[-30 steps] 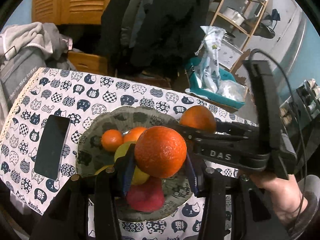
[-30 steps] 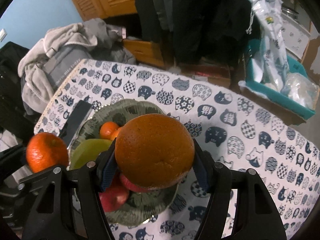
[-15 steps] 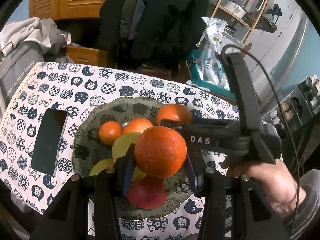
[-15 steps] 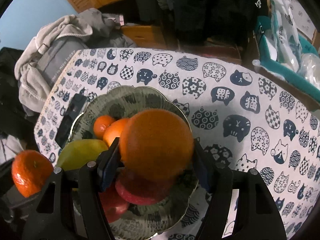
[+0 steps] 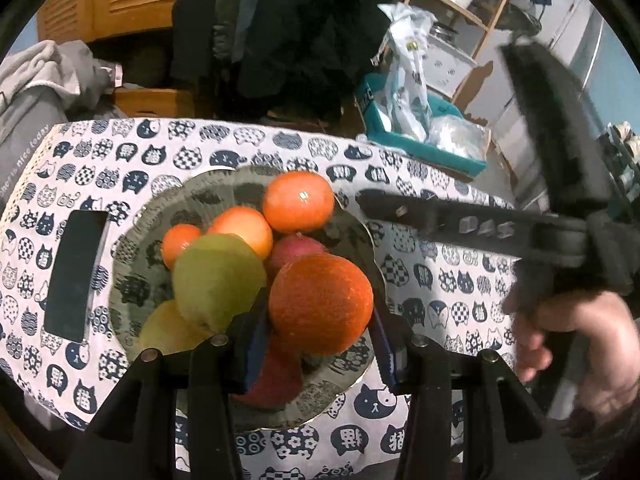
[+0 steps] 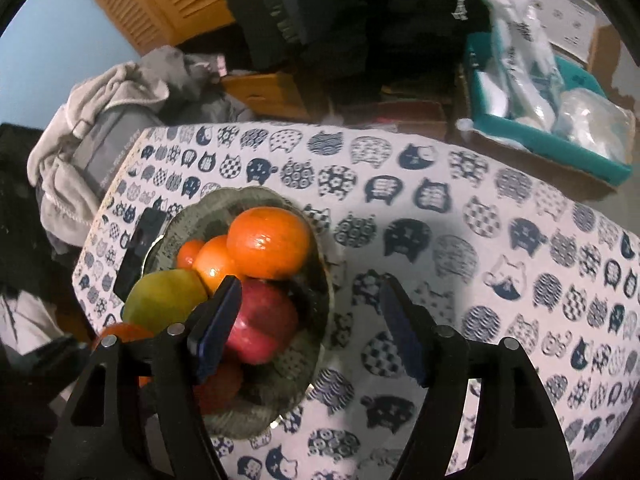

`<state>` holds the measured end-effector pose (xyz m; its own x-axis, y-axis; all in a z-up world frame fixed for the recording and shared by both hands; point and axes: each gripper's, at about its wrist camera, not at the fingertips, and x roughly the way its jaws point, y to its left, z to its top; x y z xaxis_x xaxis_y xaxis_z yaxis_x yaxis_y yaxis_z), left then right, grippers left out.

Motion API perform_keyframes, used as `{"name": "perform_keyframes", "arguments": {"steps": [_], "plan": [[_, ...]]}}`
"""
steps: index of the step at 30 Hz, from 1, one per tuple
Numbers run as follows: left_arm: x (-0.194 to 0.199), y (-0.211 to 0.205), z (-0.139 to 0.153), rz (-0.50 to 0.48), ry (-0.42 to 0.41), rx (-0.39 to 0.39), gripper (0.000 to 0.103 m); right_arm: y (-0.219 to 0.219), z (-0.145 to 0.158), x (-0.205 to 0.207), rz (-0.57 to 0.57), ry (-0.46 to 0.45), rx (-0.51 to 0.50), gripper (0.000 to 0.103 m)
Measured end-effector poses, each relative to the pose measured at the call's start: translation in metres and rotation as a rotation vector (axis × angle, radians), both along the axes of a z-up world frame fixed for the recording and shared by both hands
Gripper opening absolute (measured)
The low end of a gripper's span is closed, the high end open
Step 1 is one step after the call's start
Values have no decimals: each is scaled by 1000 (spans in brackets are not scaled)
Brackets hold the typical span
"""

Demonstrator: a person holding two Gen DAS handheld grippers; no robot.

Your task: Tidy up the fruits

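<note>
A grey patterned bowl on the cat-print tablecloth holds oranges, a green fruit and red apples. My left gripper is shut on an orange and holds it just above the bowl's near side. My right gripper is open and empty over the bowl's right rim. The big orange it carried lies on top of the pile; it also shows in the left wrist view. The right gripper shows in the left wrist view beside the bowl.
A black phone lies left of the bowl. A teal box with plastic bags stands beyond the table's far right edge. Grey clothes are piled past the left edge. The tablecloth stretches right of the bowl.
My right gripper opened and let its big orange go into the bowl, then drew back to the right. My left gripper came lower over the bowl, still holding its orange.
</note>
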<state>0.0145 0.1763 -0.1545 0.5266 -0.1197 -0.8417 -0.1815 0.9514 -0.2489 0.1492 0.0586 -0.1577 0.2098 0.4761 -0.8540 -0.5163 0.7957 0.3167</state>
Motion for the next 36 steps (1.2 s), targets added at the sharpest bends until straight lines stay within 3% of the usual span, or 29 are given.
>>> {"name": "perform_keyframes", "arguments": {"steps": [5,9,15,19,25,30,36], "plan": [[4,-8,-15,-1,33,10,47,-16,13,-7,-22,-13,6,72],[7,-10,-24,10,69,13,56,-27,23,-14,-37,-25,10,73],[5,-10,-26,27,85,2,56,-41,41,-24,-51,-72,-1,74],[3,-13,-9,24,48,8,56,-46,59,-33,-47,-128,-10,76],[-4,-19,25,28,-22,44,65,-57,93,-50,-49,-244,-23,80],[-10,-23,54,38,-85,72,78,-68,120,-62,-59,-306,7,82],[-18,-28,84,34,-148,118,87,-84,146,-73,-78,-364,41,82]]}}
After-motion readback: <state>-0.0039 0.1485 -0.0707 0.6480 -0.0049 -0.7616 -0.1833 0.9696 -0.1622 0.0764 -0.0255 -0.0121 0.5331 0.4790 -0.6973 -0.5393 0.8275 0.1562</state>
